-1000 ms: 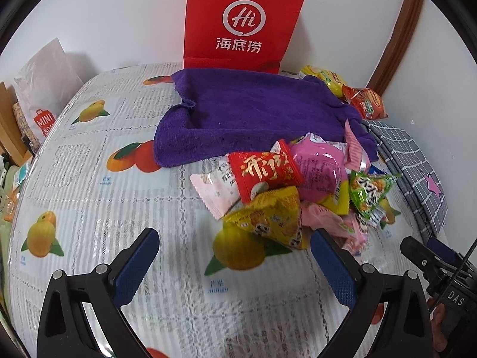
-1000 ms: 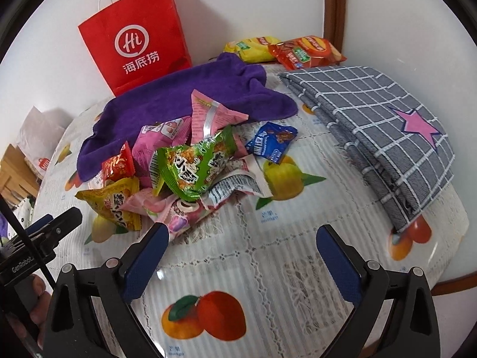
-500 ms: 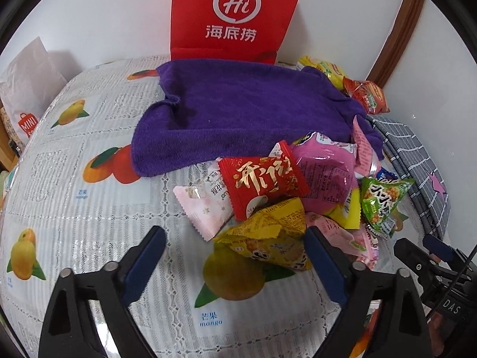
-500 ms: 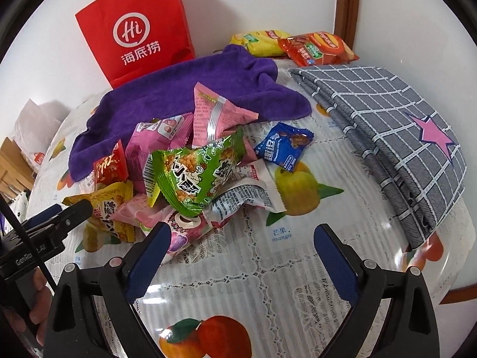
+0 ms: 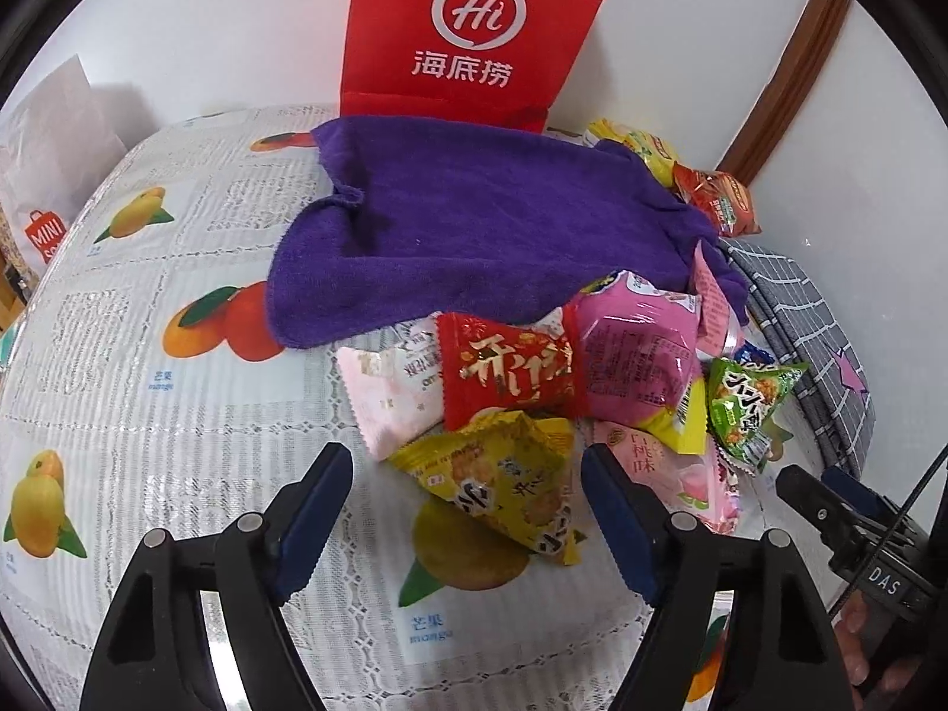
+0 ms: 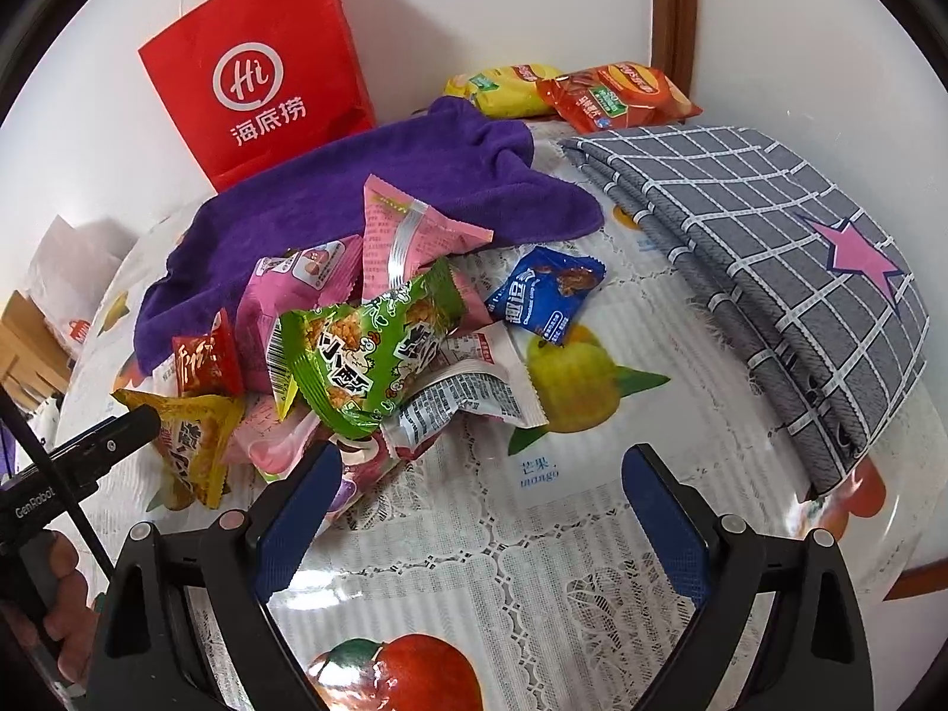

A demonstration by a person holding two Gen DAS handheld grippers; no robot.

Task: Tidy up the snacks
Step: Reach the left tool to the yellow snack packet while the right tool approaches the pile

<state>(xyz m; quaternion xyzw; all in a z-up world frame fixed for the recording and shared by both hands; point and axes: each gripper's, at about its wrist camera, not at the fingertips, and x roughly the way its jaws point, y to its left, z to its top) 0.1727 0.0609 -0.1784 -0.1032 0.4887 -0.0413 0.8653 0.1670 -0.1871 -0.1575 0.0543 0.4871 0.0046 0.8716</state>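
Note:
A heap of snack packets lies on the fruit-print tablecloth (image 5: 118,355). In the left wrist view my left gripper (image 5: 468,480) is open, its fingers on either side of the near end of a yellow triangular packet (image 5: 503,486). Behind it lie a red packet (image 5: 509,376), a pale pink one (image 5: 394,400), a big pink bag (image 5: 640,355) and a green packet (image 5: 740,409). In the right wrist view my right gripper (image 6: 483,483) is open and empty, just in front of the green packet (image 6: 367,349); a blue packet (image 6: 545,293) lies apart.
A purple towel (image 5: 486,225) lies behind the heap, a red paper bag (image 5: 474,29) stands against the wall. A folded grey checked cloth (image 6: 770,237) lies at the right. Yellow and red chip bags (image 6: 592,95) sit at the back corner. The table edge is at the right.
My left gripper has moved forward to the yellow packet, which now sits between its fingers. My right gripper has moved closer to the heap. Both stay open.

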